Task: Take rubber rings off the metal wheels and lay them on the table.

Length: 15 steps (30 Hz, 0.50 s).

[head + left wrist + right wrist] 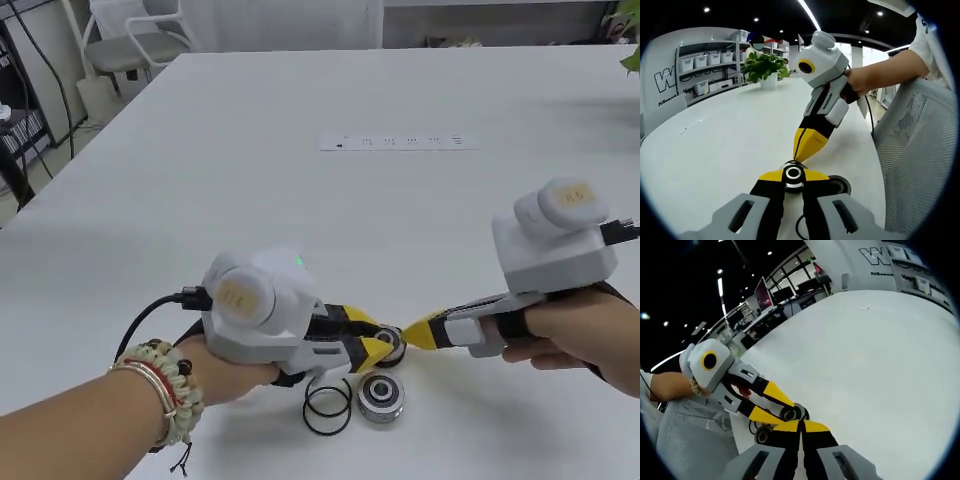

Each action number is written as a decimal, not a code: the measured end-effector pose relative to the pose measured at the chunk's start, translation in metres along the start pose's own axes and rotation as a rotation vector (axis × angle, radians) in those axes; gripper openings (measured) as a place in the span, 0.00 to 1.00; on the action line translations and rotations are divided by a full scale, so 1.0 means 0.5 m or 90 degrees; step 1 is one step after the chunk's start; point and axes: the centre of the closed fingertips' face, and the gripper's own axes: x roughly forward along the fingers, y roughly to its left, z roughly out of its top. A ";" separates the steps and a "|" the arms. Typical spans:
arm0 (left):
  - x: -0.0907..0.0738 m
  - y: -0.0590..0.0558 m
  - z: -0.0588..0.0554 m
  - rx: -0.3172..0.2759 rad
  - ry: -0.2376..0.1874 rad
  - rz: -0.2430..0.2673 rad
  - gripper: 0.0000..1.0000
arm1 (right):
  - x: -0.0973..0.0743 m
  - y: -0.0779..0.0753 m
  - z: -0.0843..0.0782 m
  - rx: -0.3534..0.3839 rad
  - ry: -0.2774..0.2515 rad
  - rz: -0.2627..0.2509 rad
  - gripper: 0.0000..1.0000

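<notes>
A: What has the left gripper [793, 175] got?

B: It is clamped on a metal wheel [392, 343]. The wheel sits between its two yellow jaw tips, held just above the white table [300, 180].

A: And the right gripper [801, 424]?

B: Its jaws are pressed together into a single point. That point meets the held wheel head-on from the side opposite the left gripper. It may be nipping a sliver of rubber there, but the spot is too small to tell.

A: Where are the rubber rings [327, 404]?

B: Two thin black ones lie flat on the table, overlapping, below the left gripper's jaws on the person's side. A second metal wheel [381, 396] lies just beside them, under where the two grippers' tips meet, touched by neither gripper.
</notes>
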 end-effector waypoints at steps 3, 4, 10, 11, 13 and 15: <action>0.000 0.000 0.000 0.000 0.000 0.001 0.08 | -0.001 0.001 0.000 -0.002 0.001 -0.001 0.00; 0.000 0.000 0.000 0.000 0.001 0.001 0.08 | -0.001 0.002 0.000 -0.002 0.001 -0.001 0.00; 0.000 0.002 0.000 0.000 0.001 0.004 0.08 | -0.001 0.006 0.001 -0.011 0.005 -0.002 0.00; 0.000 0.002 0.000 0.000 0.001 0.004 0.08 | -0.001 0.008 0.001 -0.014 0.006 -0.001 0.00; 0.000 0.002 0.000 -0.001 0.001 0.005 0.08 | -0.001 0.010 0.000 -0.016 0.008 0.001 0.00; 0.000 0.003 0.000 -0.001 0.001 0.005 0.08 | -0.001 0.011 0.000 -0.019 0.009 0.001 0.00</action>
